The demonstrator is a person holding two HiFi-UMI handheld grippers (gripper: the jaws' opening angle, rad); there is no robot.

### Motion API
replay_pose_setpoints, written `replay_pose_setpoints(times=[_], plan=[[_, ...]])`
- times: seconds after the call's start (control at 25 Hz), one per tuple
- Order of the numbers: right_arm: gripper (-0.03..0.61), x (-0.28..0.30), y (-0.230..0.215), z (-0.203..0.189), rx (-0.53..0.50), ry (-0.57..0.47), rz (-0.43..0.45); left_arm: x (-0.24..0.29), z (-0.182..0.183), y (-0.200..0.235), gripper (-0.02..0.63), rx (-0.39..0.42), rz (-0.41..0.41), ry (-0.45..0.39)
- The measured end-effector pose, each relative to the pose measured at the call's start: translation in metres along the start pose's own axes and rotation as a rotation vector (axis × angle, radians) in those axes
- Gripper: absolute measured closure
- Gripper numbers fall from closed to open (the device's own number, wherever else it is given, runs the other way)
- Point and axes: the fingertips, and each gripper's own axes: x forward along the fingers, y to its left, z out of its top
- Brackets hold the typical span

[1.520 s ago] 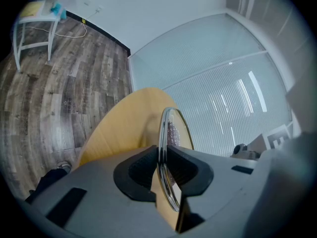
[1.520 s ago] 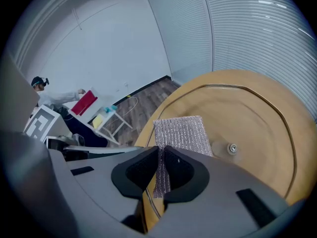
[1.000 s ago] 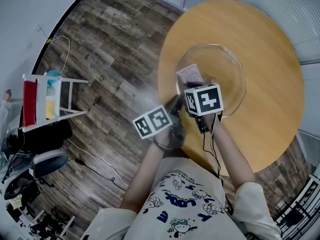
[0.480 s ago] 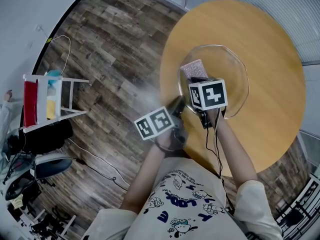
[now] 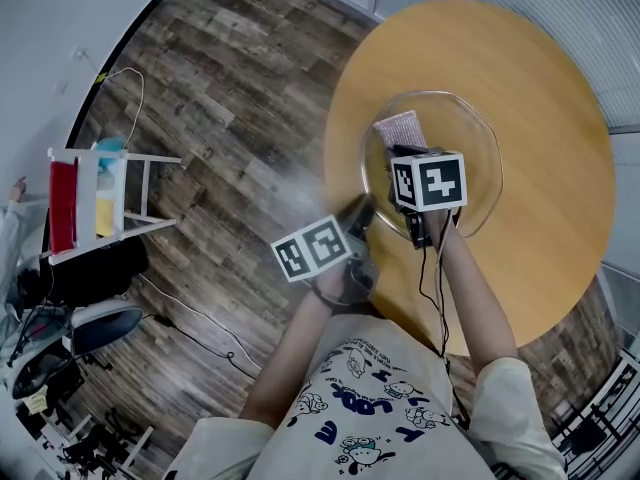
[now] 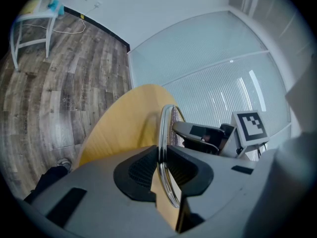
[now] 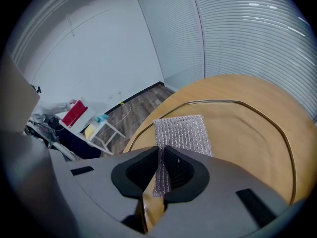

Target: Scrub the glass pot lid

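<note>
Between the left gripper's (image 6: 161, 158) dark ribbed pads sits the thin metal rim of the glass lid (image 5: 468, 133), and the jaws are closed tight on that rim, so the lid shows edge-on as a bright steel band curving away ahead of them. From the head view the lid is a wide, clear, shallow dome lying near the middle of the table, with the wood showing straight through the glass. The right gripper (image 7: 161, 165) is over the lid. Its jaws are clamped on one end of a scrub pad (image 7: 181, 132), a silvery rectangle of ribbed mesh that spreads flat on the glass just ahead of those jaws, inside the rim. Under both jaws the round table (image 5: 545, 118) is smooth, honey-coloured wood with a plain edge. Beyond it, to the left of the left jaws, the floor (image 5: 220, 88) is dark, streaky wood-look planks. A small white rack (image 5: 90, 203) holding red and yellow things stands well apart on that floor, near a plain white wall (image 7: 109, 48). Pale slatted blinds (image 7: 257, 29) fill the wall ahead of the right jaws, past the table's far edge.
</note>
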Motion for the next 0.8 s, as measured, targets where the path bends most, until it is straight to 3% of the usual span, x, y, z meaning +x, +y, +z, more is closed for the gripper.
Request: replay_pose_setpoints(times=[0.8], plan=[[0.523, 0.005, -0.038, 0.020, 0.054, -0.057, -0.053, -0.001, 0.001, -0.002, 0.546, 0.009, -0.004, 0.017]])
